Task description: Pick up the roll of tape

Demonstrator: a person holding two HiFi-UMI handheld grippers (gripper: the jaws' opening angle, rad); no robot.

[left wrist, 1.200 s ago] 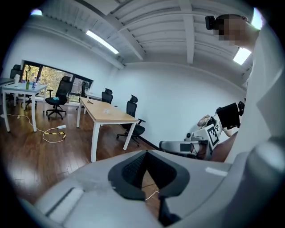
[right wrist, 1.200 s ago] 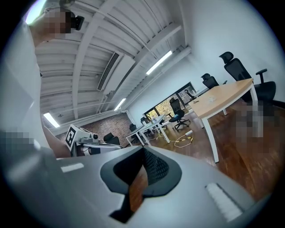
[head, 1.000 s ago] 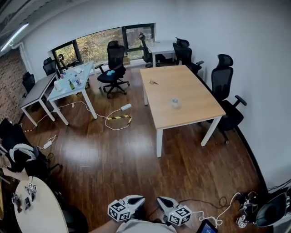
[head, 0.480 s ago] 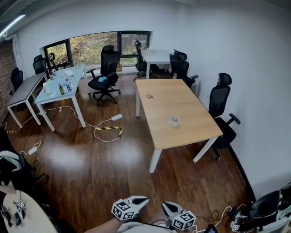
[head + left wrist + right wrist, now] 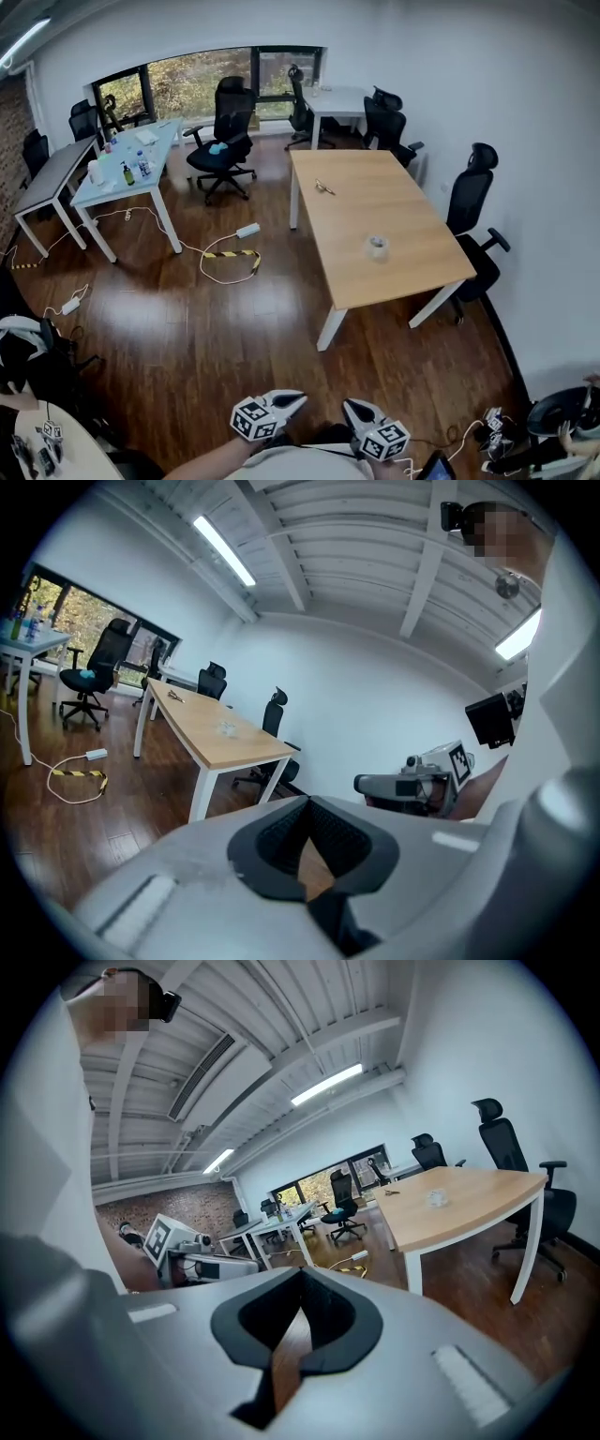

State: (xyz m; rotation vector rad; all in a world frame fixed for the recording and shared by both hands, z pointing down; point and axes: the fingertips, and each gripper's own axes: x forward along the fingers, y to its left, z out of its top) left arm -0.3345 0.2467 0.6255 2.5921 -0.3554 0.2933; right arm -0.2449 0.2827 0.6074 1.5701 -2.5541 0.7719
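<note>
Both near tools, the left gripper (image 5: 296,398) and the right gripper (image 5: 348,407), are clenched with nothing between the jaws, side by side above the dark floor (image 5: 234,328). Farther right, the roll of tape (image 5: 377,247) lies on the wooden table (image 5: 375,192), well apart from them.

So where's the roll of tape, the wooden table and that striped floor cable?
roll of tape (image 5: 377,254), head view, its near outer side.
wooden table (image 5: 375,192), head view, bare tabletop.
striped cable (image 5: 230,253), head view, its yellow-black stretch.
</note>
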